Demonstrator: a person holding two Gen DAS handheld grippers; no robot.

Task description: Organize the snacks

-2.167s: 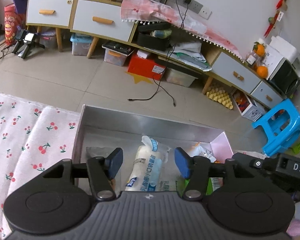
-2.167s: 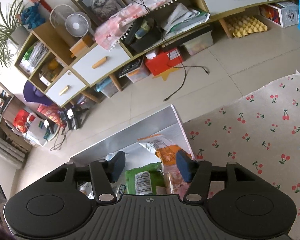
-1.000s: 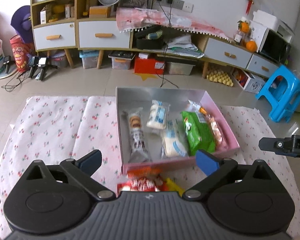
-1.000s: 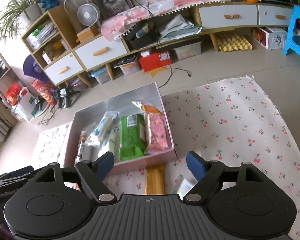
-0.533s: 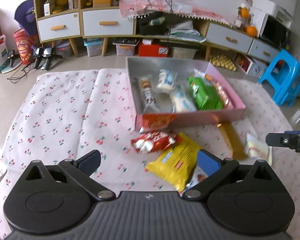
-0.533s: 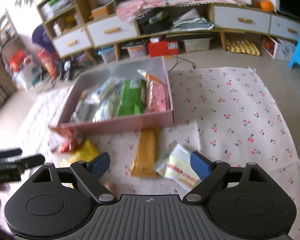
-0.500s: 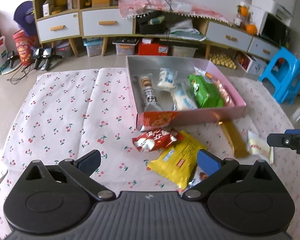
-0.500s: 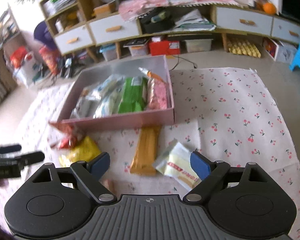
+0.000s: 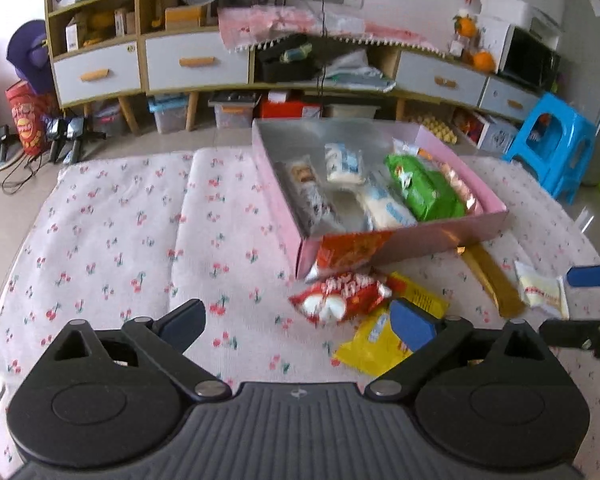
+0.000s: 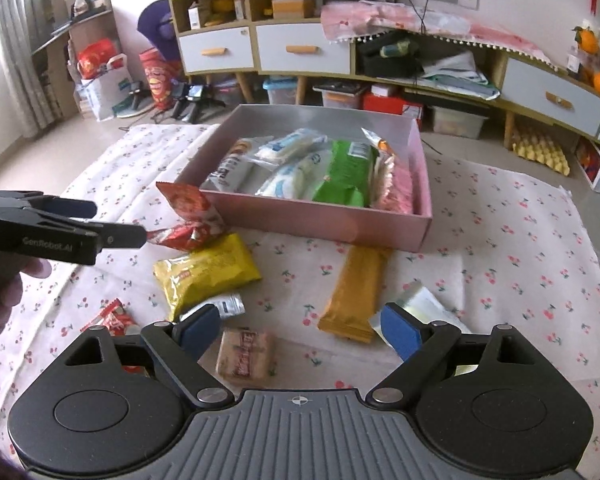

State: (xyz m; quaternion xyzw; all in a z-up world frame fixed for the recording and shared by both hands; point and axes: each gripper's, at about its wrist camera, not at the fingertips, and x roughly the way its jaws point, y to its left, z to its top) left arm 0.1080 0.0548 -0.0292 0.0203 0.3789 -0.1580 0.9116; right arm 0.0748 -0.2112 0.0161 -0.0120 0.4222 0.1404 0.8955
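A pink box (image 9: pixel 428 236) (image 10: pixel 332 222) on the cherry-print cloth holds several snack packs, among them a green one (image 9: pixel 424 192) (image 10: pixel 346 174). Loose snacks lie in front of it: a red pack (image 9: pixel 340 298) (image 10: pixel 190 216), a yellow pack (image 9: pixel 380 340) (image 10: pixel 206 274), a gold bar (image 9: pixel 494 280) (image 10: pixel 354 294), a white pack (image 9: pixel 540 290) (image 10: pixel 420 304) and a small brown biscuit pack (image 10: pixel 244 354). My left gripper (image 9: pixel 298 322) is open and empty above the cloth, just short of the red pack. My right gripper (image 10: pixel 300 330) is open and empty over the biscuit pack.
The cherry-print cloth (image 9: pixel 120 240) covers the table. A small red wrapper (image 10: pixel 114 316) lies at the left near the right gripper. Beyond are the floor, a low cabinet with drawers (image 9: pixel 196 62) and a blue stool (image 9: pixel 552 146).
Both grippers have pulled back from inside the box and opened wider. They now hover low over the loose snacks in front of the box.
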